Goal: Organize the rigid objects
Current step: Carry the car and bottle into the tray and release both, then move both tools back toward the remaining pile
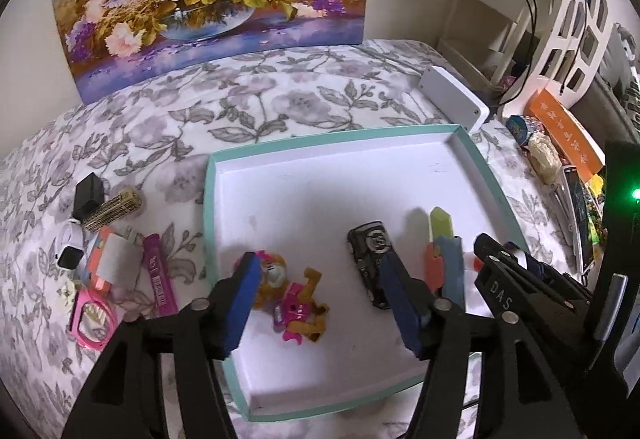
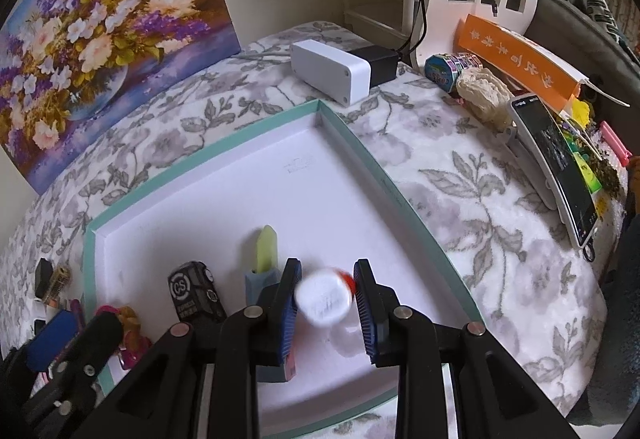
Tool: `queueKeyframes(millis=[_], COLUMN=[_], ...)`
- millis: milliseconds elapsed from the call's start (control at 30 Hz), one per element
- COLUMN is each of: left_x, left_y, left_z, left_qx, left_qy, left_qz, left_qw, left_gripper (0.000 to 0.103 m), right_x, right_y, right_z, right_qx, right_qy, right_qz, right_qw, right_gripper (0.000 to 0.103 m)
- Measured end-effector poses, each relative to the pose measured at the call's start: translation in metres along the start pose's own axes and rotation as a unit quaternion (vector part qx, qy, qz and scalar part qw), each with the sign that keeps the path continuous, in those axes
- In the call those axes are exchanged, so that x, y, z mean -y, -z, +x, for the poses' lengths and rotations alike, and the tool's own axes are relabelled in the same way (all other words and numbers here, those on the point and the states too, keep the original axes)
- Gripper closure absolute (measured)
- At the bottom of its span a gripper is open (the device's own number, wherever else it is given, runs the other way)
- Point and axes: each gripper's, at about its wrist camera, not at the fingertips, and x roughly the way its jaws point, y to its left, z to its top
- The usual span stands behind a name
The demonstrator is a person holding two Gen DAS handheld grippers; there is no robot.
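Toys go into the shallow teal-rimmed box lid (image 1: 208, 223) on the floral bedspread (image 1: 280, 107).

The left gripper (image 1: 320, 287) stands released over the orange-and-pink toy figure (image 1: 292, 295) near the lid's front edge. The right gripper (image 2: 325, 299) seems clenched on a white bottle with a red cap (image 2: 324, 301), blurred, above the lid floor. The black toy car (image 1: 370, 263) and retractable toy knife (image 1: 440, 239) lie between; more items (image 1: 104, 239) wait beyond the lid's left edge.
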Motion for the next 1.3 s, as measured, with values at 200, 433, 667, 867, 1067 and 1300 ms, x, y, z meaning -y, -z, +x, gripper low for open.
queueKeyframes(millis=[200,433,667,867,1067,1300], left_x=[-0.015,-0.043,-0.081,-0.134,-0.188,-0.225], left_y=[0.002,0.007,0.011,0.011,0.019,0.023], left_z=[-0.002,-0.005,-0.009,-0.022,-0.043,-0.067], left_qx=[-0.002,-0.001,0.002,0.001,0.000,0.017], left_qy=[-0.026,-0.056,-0.084,-0.114,-0.157,-0.201], left_qz=[-0.012,-0.048,-0.100,-0.183,-0.257,-0.290], left_qw=[0.9996,0.9973,0.9914,0.9766,0.9534,0.9356], left_gripper=[0.029,0.010,0.008,0.007,0.007,0.007], right_x=[0.003,0.001,-0.003,-0.008,-0.016,-0.050], right_y=[0.004,0.006,0.009,0.009,0.004,0.007], right_z=[-0.002,-0.010,-0.015,-0.021,-0.039,-0.063], right_qx=[0.003,0.010,0.015,0.023,0.051,0.081], right_qy=[0.010,0.013,0.015,0.023,0.003,-0.032], right_qz=[0.004,0.000,-0.008,-0.013,-0.008,-0.043], right_qw=[1.000,1.000,1.000,0.999,0.999,0.995], right_gripper=[0.034,0.023,0.001,0.000,0.000,0.000])
